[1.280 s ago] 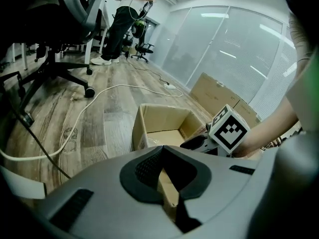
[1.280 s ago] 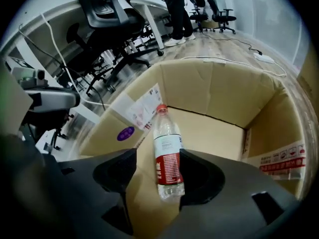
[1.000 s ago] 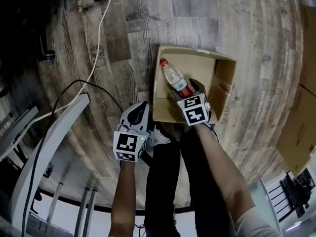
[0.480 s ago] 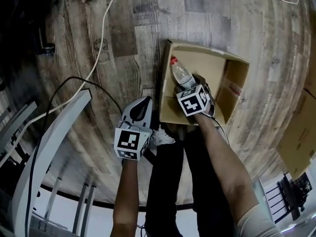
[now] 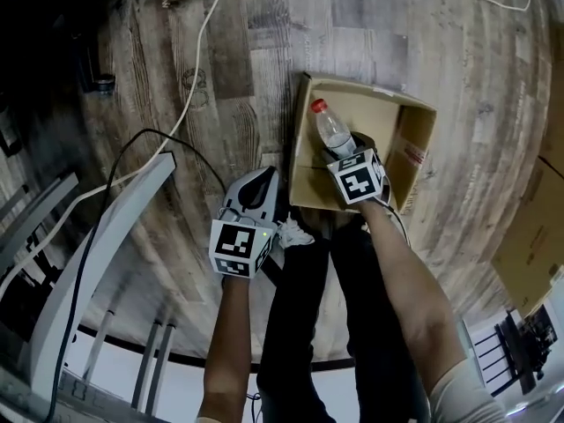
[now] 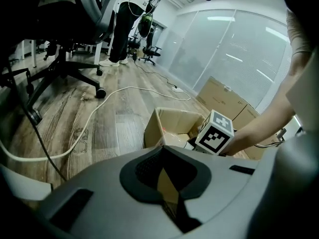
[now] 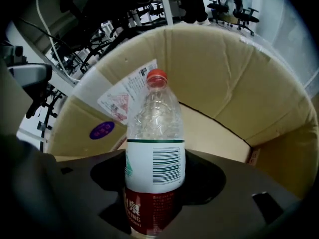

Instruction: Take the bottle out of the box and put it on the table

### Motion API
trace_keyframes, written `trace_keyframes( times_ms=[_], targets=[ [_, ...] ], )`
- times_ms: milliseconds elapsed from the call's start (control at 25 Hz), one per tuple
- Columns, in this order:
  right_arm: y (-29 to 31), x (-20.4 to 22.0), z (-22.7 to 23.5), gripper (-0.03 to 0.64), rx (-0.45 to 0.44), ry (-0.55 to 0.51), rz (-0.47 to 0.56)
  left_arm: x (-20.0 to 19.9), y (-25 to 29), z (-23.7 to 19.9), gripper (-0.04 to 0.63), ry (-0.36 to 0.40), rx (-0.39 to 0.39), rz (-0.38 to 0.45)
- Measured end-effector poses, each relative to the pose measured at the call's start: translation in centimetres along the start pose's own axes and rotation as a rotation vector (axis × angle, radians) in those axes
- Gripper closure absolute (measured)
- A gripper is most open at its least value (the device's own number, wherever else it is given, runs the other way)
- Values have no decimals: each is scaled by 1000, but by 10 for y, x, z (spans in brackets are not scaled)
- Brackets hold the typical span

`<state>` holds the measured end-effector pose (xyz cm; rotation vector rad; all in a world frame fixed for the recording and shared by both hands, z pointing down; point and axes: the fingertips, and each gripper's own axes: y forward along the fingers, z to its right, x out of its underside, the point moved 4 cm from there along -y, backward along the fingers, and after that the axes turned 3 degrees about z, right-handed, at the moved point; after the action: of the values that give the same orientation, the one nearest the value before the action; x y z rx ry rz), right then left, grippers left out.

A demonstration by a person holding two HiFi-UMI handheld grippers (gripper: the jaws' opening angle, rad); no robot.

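right tongs (image 7: 152, 205) clamped on bottle (image 7: 153, 133), bottle inside box (image 5: 416, 144) | left tongs (image 5: 256, 192) closed, empty, above floor (image 5: 441, 33) beside box

inside the box (image 5: 411, 148), the lower half of the bottle (image 5: 333, 131) hides under the right gripper (image 5: 345, 155); the sticker (image 7: 127, 96) on the box wall is too small to read.

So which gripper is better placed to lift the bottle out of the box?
The right gripper: its fingers clamp the bottle inside the box; the left gripper hangs shut, empty, outside it.
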<state>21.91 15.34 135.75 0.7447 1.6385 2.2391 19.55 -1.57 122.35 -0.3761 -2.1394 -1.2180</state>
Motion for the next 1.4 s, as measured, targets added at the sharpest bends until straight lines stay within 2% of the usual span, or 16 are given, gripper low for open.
trace_keyframes(
  times_ms=[360,560,840,1080,1400],
  targets=[
    [-96,-24,-23,298,-11,3,64,-70,-37,45,580,43,47,-8],
    [-156,-49,-39,298,-8,14,128,-117,-60,74,580,104,92,7],
    [-256,-77,-63,298,-18,5,205,-183,-105,124,580,117,116,31],
    [-338,-105,-86,298,-20,-19,283,-238,-149,142,580,141,84,51],
    [-463,-118,-134,298,-30,-25,335,-287,-242,178,580,115,48,51]
  ],
)
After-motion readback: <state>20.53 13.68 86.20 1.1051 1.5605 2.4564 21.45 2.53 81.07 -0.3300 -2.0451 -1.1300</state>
